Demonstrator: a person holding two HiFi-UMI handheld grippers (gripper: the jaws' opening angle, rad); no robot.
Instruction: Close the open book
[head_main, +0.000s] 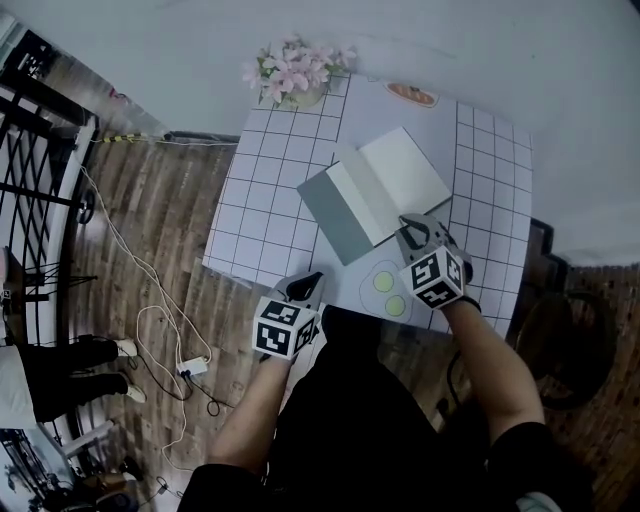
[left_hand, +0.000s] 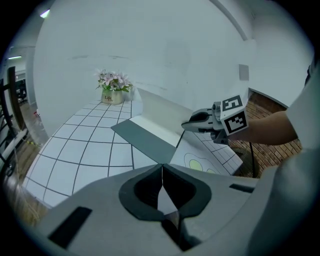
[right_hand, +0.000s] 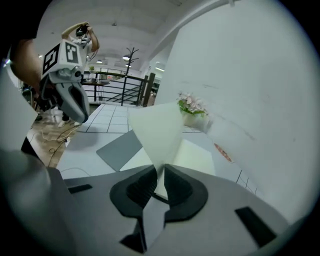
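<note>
Grey fingers (left_hand: 142, 192) of the left gripper (head_main: 312, 282) are pressing together, empty, at seven o'clock from the book (head_main: 338, 215). At its five o'clock the right gripper (head_main: 412, 228) is pinching a pale page (right_hand: 155, 127), holding it raised; the book is lying open on the tabletop (head_main: 265, 190), closing barely begun.

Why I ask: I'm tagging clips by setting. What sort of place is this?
Probably an indoor office or studio hall, perhaps on an upper level. A table with a grid cloth stands against a plain white wall, on a wood-look floor, with a black railing nearby.
</note>
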